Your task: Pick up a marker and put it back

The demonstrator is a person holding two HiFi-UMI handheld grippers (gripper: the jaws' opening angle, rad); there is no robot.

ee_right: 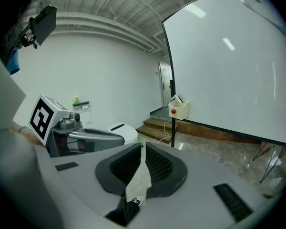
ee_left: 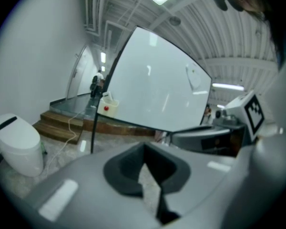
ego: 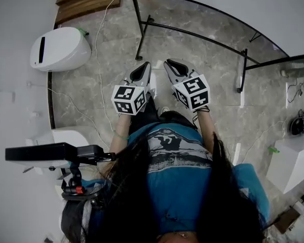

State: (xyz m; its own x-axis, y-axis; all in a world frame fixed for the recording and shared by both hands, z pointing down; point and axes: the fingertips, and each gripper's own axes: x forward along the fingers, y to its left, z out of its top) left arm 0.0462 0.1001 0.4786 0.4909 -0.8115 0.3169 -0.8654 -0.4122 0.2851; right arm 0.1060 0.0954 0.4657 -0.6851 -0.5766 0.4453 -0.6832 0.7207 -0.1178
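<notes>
Head view is showing left claw (ego: 144, 66) and right claw (ego: 171, 65) side by side above the floor (ego: 207, 59), both closed, gripping nothing. The marker is proving too small to make out near the whiteboard (ee_right: 229, 66).
</notes>
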